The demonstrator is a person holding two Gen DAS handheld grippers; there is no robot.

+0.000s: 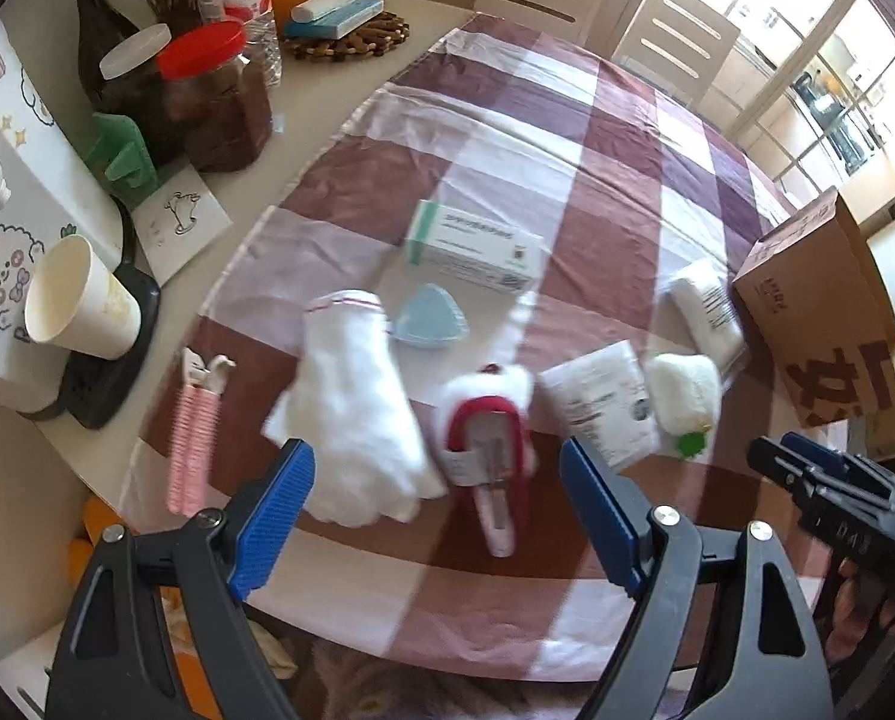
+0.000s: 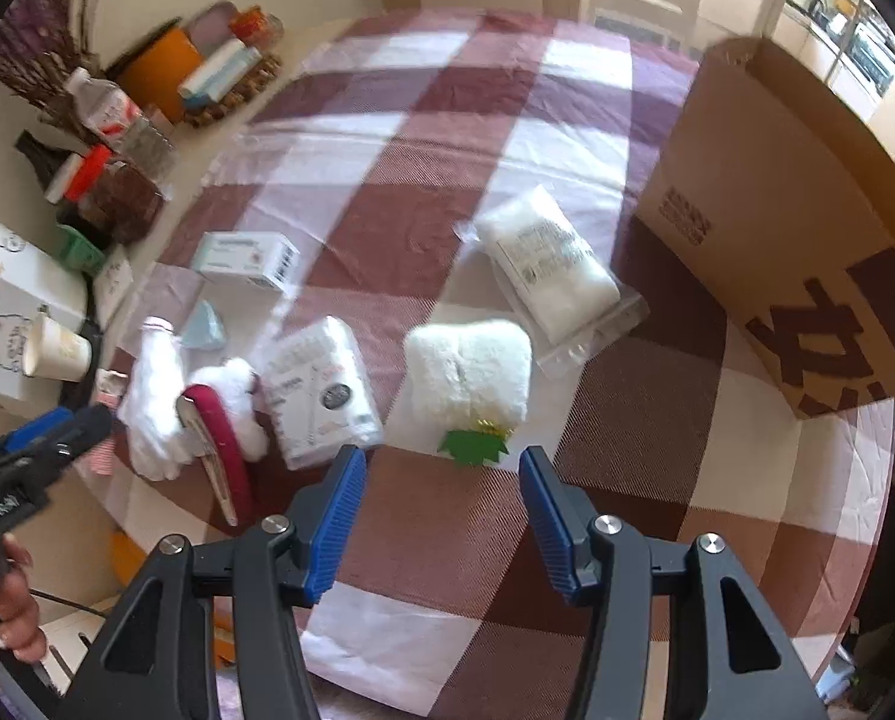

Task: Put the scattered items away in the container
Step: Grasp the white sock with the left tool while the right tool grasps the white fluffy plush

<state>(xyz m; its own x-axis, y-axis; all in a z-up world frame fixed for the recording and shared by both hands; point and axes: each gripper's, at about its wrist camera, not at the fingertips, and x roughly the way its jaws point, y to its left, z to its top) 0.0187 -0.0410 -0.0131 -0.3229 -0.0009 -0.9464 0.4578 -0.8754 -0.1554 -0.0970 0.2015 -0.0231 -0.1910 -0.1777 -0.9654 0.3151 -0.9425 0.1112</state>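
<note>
Left gripper: jaws wide apart, nothing between them, above the near edge of the checked cloth on the surface. Right gripper: jaws narrower but still apart, empty, just short of the fluffy white pouch with a green leaf tag.

Landmark: cardboard box, upright at the cloth's right side.

- Clear bag of white stuff: just left of the box, nearest to it.
- Fluffy white pouch: left of and nearer than that bag.
- White printed packet: further left of the box, just beside the pouch.
- Red slipper with white fur trim: left again, touching the packet's edge, directly ahead of the left gripper.
- White glove: beside the slipper, on the side away from the box.
- Pink striped item: farthest from the box, at the cloth's left edge.
- Pale blue triangle piece and white-and-green carton: behind the glove and slipper, well left of the box.

Beyond the cloth, far from the box: paper cup lying tilted on a black tray, red-lidded jar, bottles, orange tub.

No item between either gripper and the cloth's scattered things.
</note>
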